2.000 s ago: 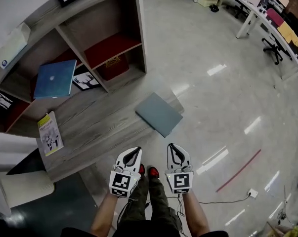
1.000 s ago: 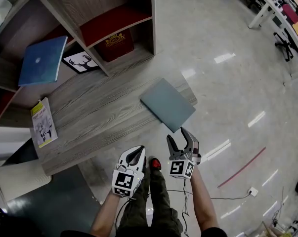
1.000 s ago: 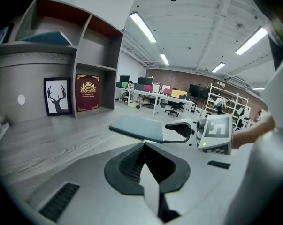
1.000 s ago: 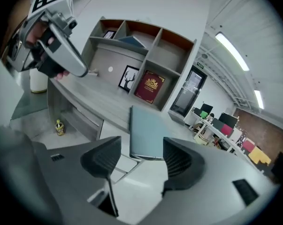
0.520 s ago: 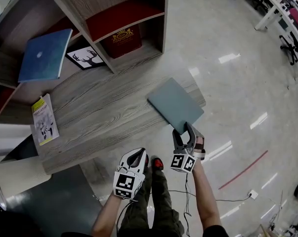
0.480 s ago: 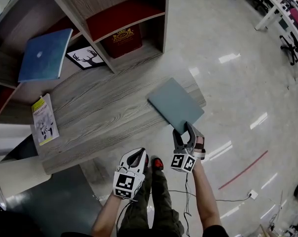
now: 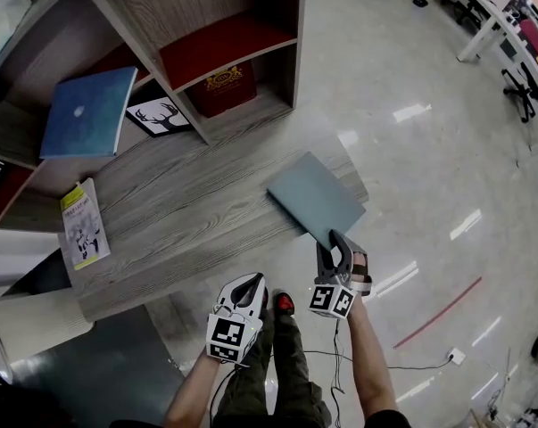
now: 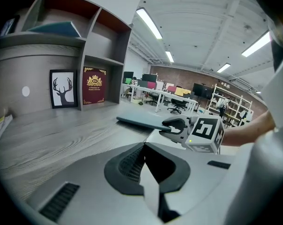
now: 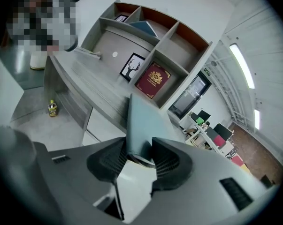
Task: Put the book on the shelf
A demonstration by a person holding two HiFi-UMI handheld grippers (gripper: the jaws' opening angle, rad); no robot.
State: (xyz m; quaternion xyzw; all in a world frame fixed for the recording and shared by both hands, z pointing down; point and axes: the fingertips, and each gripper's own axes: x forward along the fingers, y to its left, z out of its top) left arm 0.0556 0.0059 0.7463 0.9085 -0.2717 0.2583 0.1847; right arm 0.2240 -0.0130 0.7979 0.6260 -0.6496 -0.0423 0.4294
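Observation:
A grey-green book (image 7: 316,199) lies flat on the wooden top (image 7: 179,203) below the shelf (image 7: 197,12), with its near corner jutting past the right edge. My right gripper (image 7: 337,243) is at that corner. Its jaws have just been closing, and in the right gripper view the book (image 9: 140,125) sits between the pads (image 9: 114,156), which press on both faces. My left gripper (image 7: 248,285) hangs shut and empty by the person's legs, left of the book. In the left gripper view the right gripper (image 8: 172,124) holds the book's edge (image 8: 141,120).
The shelf's compartments hold a dark red book (image 7: 222,86), a deer picture (image 7: 160,116) and a blue book (image 7: 86,112). A yellow booklet (image 7: 79,226) lies at the top's left end. Glossy floor spreads to the right, with desks and chairs (image 7: 509,34) far off.
My right gripper has reached forward to the book's near corner and closed its jaws on it. The left gripper has stayed where it was.

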